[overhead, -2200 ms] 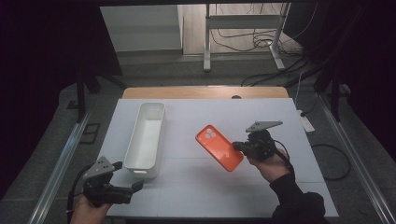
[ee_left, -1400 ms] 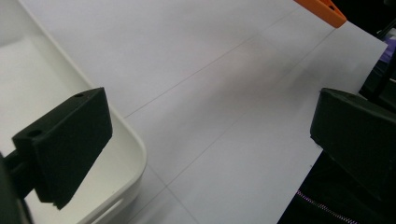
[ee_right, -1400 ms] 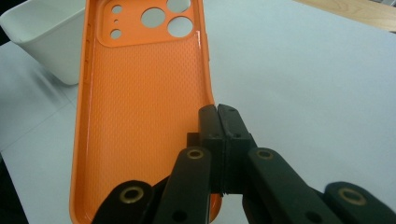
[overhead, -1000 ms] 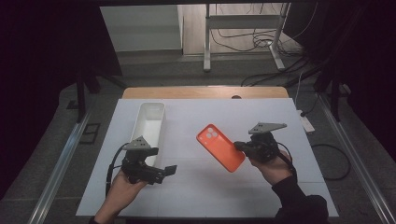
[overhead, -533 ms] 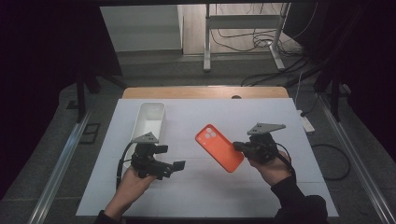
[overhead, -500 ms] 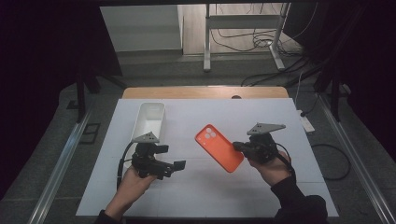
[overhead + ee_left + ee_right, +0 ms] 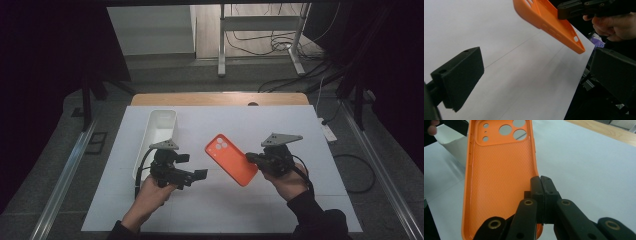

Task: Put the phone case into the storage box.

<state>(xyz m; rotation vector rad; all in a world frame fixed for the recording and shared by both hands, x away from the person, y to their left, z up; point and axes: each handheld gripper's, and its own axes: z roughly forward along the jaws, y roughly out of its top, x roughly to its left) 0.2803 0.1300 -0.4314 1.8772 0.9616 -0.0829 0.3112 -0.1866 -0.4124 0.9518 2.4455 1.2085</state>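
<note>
An orange phone case hangs above the white table, inner side up, camera holes at its far end. My right gripper is shut on the case's right rim; in the right gripper view the black pads pinch that edge of the phone case. My left gripper is to the left of the case, jaws open and empty, pointing right toward it. In the left gripper view the phone case is up ahead, beyond the wide-apart jaws, with the right gripper on it.
A long white open tray lies on the table left of centre, just behind the left hand. A wooden edge borders the table's far side. Metal rails run along both sides, and cables lie on the floor beyond.
The left hand has come in from the table's near left corner and moved right toward the case. The right hand and the case have kept still.
</note>
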